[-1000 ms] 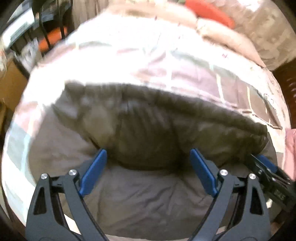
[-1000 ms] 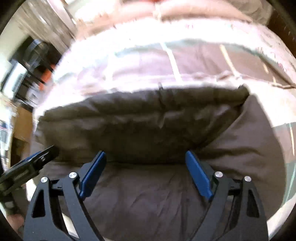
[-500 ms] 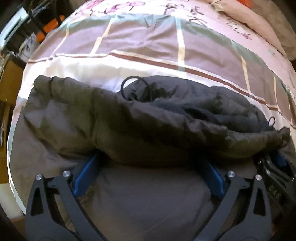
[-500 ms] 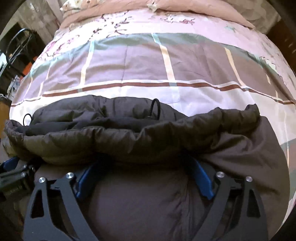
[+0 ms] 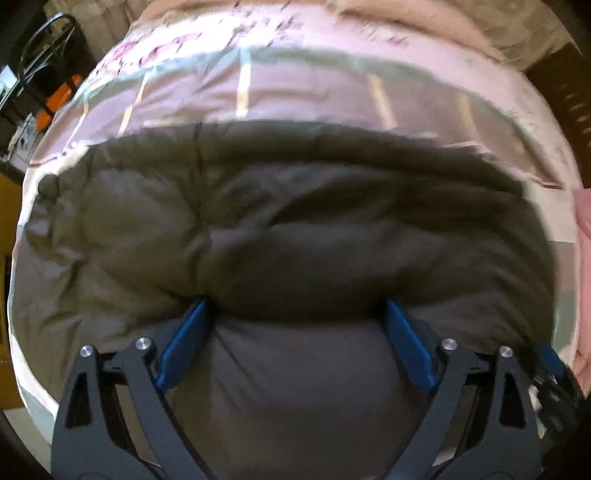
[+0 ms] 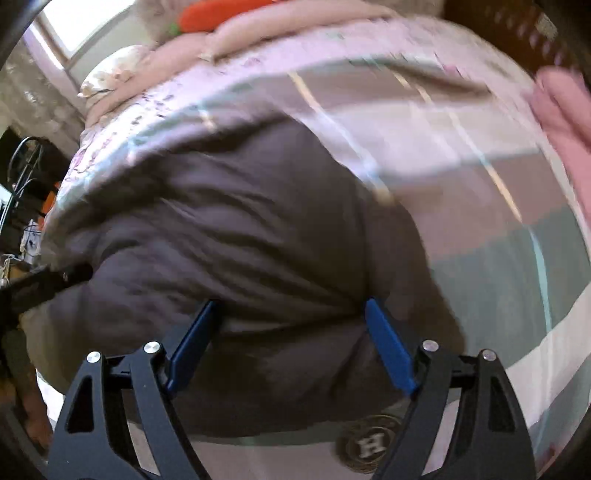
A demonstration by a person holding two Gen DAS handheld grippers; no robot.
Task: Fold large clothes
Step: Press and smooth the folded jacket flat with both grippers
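Note:
A big dark grey padded jacket (image 5: 288, 229) lies folded over itself on the bed and fills most of both views (image 6: 236, 236). My left gripper (image 5: 295, 317) is open, its blue pads (image 5: 184, 339) wide apart, tips tucked under the folded upper layer. My right gripper (image 6: 291, 317) is open in the same way at the jacket's right end, blue pads (image 6: 388, 350) against the fold. The right gripper shows at the lower right of the left wrist view (image 5: 554, 373); the left gripper shows at the left of the right wrist view (image 6: 48, 284).
The bed has a pink, grey and green checked cover (image 5: 314, 85) (image 6: 498, 229). Pink pillows (image 6: 258, 33) and an orange cushion (image 6: 218, 14) lie at its head. A black chair and orange items (image 5: 55, 96) stand left of the bed. A round logo patch (image 6: 369, 443) shows near the bed's edge.
The upper fold of the jacket has been carried forward over the lower layer, so it covers more of it. The right wrist view has swung right. Both grippers stay open.

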